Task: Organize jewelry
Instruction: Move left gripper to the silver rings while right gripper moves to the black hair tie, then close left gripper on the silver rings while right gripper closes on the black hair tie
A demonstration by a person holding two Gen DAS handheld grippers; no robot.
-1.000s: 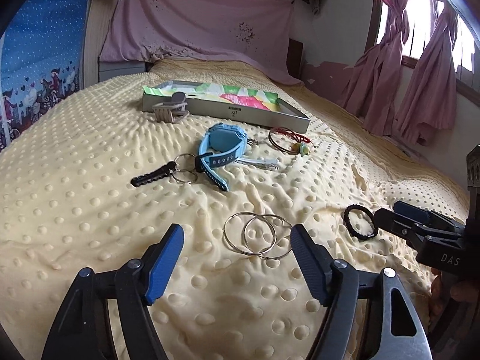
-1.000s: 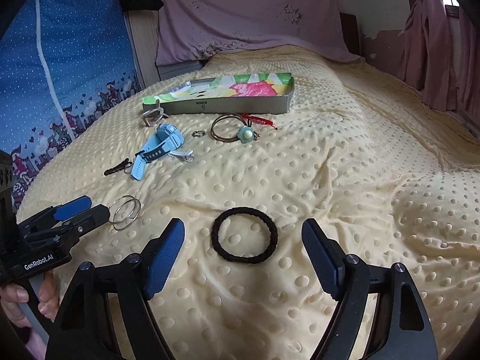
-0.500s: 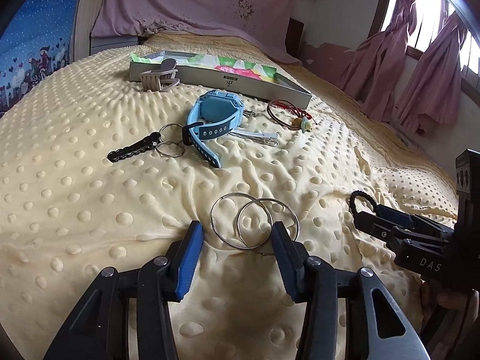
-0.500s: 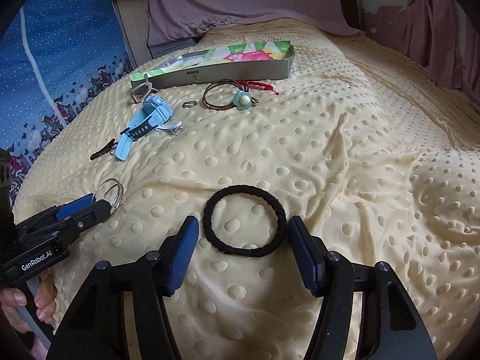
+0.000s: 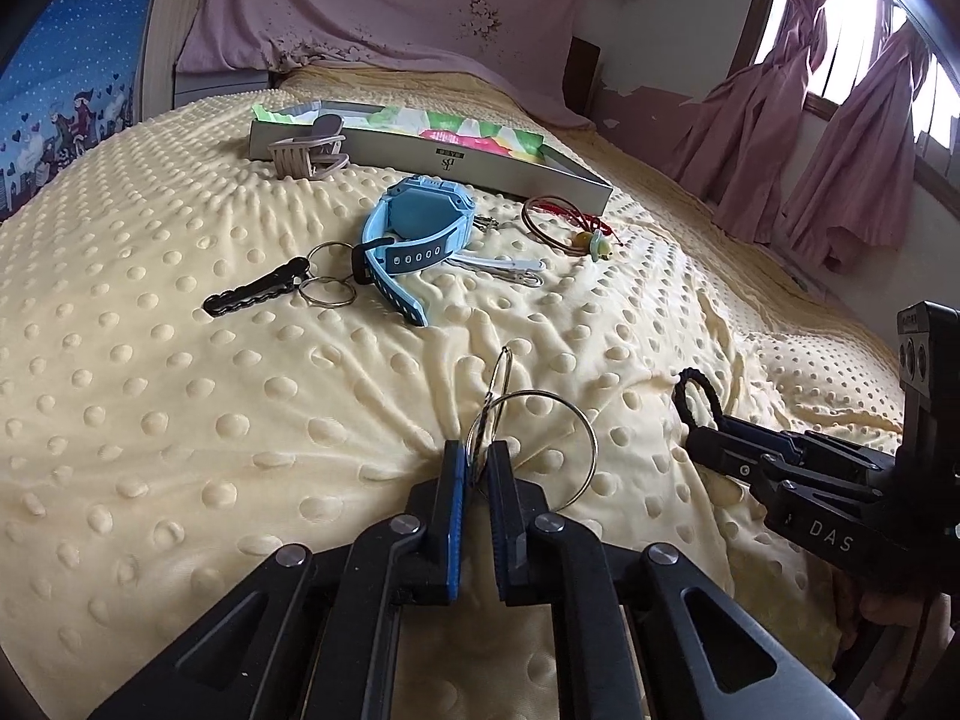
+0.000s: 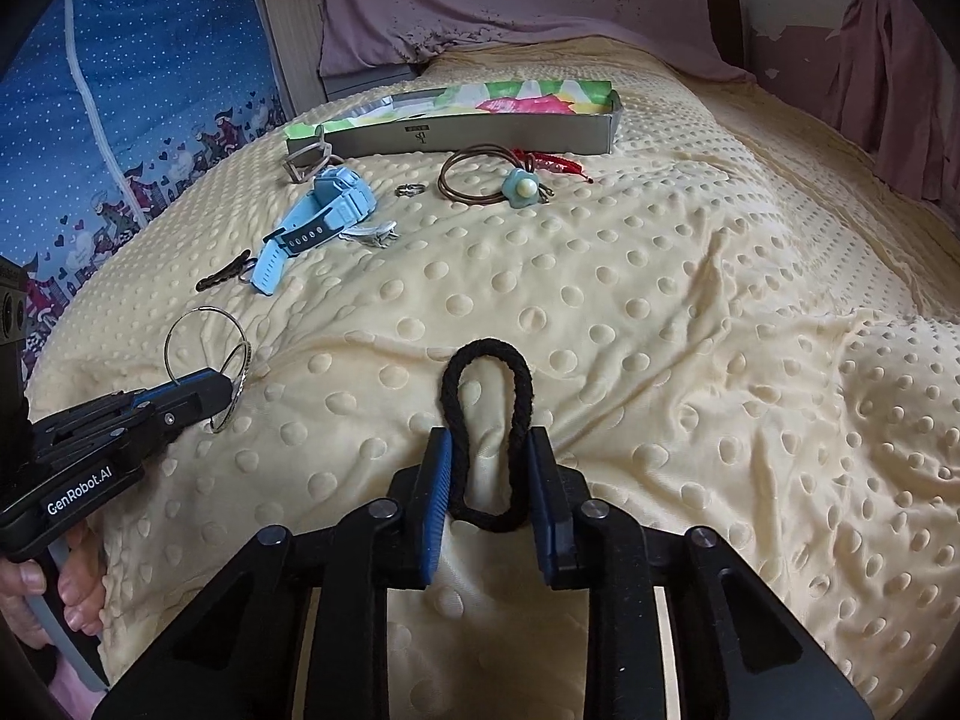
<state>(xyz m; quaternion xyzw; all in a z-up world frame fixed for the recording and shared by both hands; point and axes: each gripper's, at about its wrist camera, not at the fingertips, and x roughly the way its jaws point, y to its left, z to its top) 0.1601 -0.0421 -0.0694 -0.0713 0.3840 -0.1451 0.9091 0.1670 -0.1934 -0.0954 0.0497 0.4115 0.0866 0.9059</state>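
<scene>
My left gripper [image 5: 477, 456] is shut on two thin silver hoops [image 5: 591, 450], which stand tilted up off the yellow dotted blanket [image 5: 150, 420]. My right gripper [image 6: 489, 450] is shut on a black braided hair band [image 6: 519, 384], squeezed into a narrow loop. Each gripper shows in the other's view: the right one [image 5: 696, 435] with the hair band [image 5: 699, 390], the left one [image 6: 219, 387] with the hoops [image 6: 180, 336]. Farther back lies a shallow grey box [image 5: 480, 165] with a colourful lining.
Between me and the box lie a light blue watch [image 5: 414, 240], a black key fob with rings [image 5: 258, 294], a beige hair claw [image 5: 309, 153], a brown cord bracelet with a flower charm [image 6: 498, 183], and a small ring [image 6: 411, 189]. Pink curtains [image 5: 840, 150] hang at right.
Both grippers have gone from open to shut: the left onto the silver hoops, tipping them upright, the right onto the black hair band, pinching it narrow.
</scene>
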